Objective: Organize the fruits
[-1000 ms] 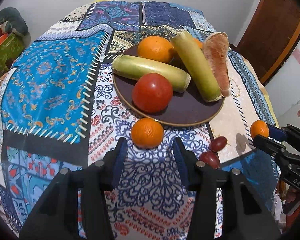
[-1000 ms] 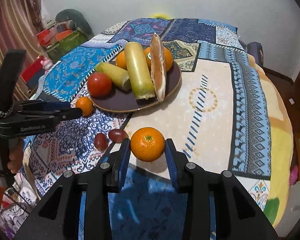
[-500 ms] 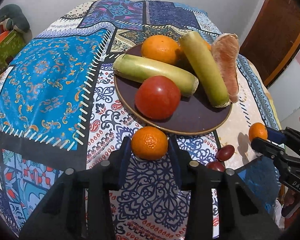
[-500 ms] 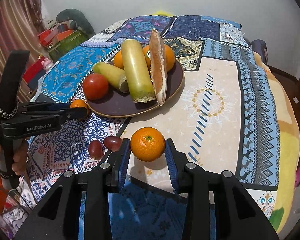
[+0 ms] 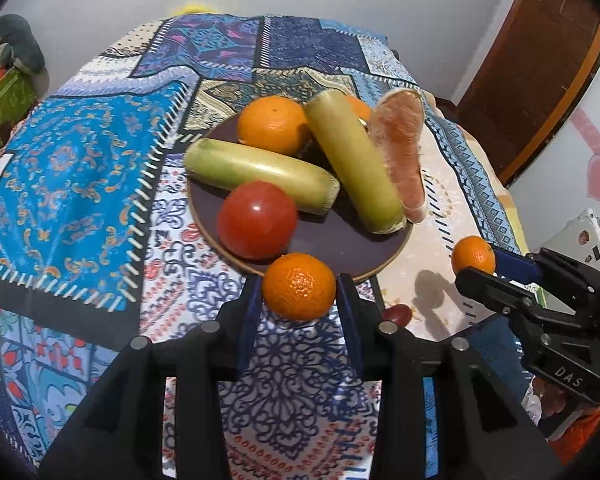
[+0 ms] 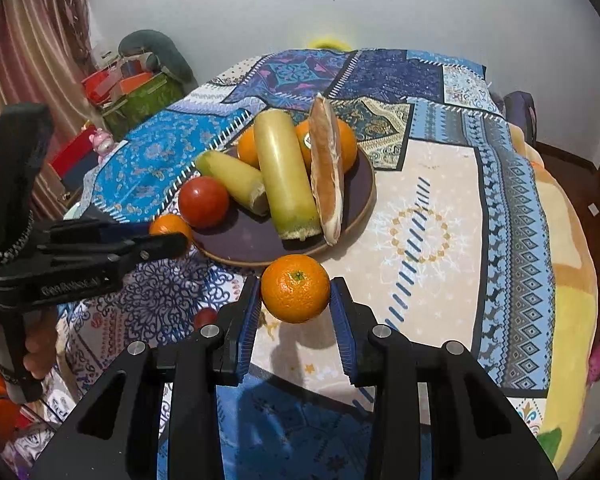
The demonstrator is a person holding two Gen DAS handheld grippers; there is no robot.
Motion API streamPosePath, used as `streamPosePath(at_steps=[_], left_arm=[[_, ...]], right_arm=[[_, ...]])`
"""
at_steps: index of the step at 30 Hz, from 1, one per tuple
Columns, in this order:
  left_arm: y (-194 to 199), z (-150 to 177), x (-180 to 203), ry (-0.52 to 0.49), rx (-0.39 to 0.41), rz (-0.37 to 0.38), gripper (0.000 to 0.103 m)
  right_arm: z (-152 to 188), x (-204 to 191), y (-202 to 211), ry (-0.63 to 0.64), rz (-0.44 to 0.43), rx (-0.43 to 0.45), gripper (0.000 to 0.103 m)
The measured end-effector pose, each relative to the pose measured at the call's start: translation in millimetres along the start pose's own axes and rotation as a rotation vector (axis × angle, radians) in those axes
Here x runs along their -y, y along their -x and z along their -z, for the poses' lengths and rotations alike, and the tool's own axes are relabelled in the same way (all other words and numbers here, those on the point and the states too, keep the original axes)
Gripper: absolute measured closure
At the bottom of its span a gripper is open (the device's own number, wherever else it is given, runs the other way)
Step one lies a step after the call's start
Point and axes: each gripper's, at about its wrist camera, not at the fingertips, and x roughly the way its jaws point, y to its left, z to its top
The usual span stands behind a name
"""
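Observation:
A dark round plate [image 5: 332, 248] [image 6: 360, 188] holds a red tomato [image 5: 257, 220] [image 6: 203, 201], two green sugarcane pieces [image 5: 354, 160] [image 6: 286, 176], oranges [image 5: 273, 124] and a pomelo wedge [image 5: 402, 152] [image 6: 327, 176]. My left gripper [image 5: 299, 294] is shut on a small orange [image 5: 299, 286], lifted at the plate's near rim; it also shows in the right wrist view [image 6: 171, 227]. My right gripper [image 6: 295, 294] is shut on another small orange [image 6: 295, 288] above the cloth near the plate, seen from the left wrist view [image 5: 473, 255].
A patterned cloth [image 5: 72, 184] [image 6: 440, 208] covers the table. Dark red dates lie on it near the plate's front [image 5: 398, 314] [image 6: 205, 316]. Boxes and clutter [image 6: 136, 88] stand beyond the table's left side. A brown door [image 5: 540, 64] is at the right.
My left gripper closed on the small orange and lifted it toward the plate rim. My right gripper carried its orange closer to the plate.

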Motion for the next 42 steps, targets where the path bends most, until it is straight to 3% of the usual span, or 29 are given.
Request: streamPosePath(at_steps=[20, 24, 31, 42], left_arm=[[2.0, -6.9, 3.1, -0.018, 0.046, -0.006, 0.064], [15.8, -4.6, -5.3, -0.008, 0.089, -0.028, 0.055], [34.8, -0.5, -16.4, -0.030, 0.135, -0.082, 0.047], [33.0, -0.8, -50.8, 0.051, 0.116, -0.107, 0.045]], right_arm=[[-15.6, -5.2, -19.4, 0.005, -0.036, 0.005, 0.071], [-18.6, -8.7, -24.0, 0.011, -0.045, 0.005, 0.071], [-28.7, -18.0, -29.6, 0.031, -0.062, 0.016, 0.071], [-55.9, -42.7, -54.9, 0.083, -0.089, 0.026, 0.071]])
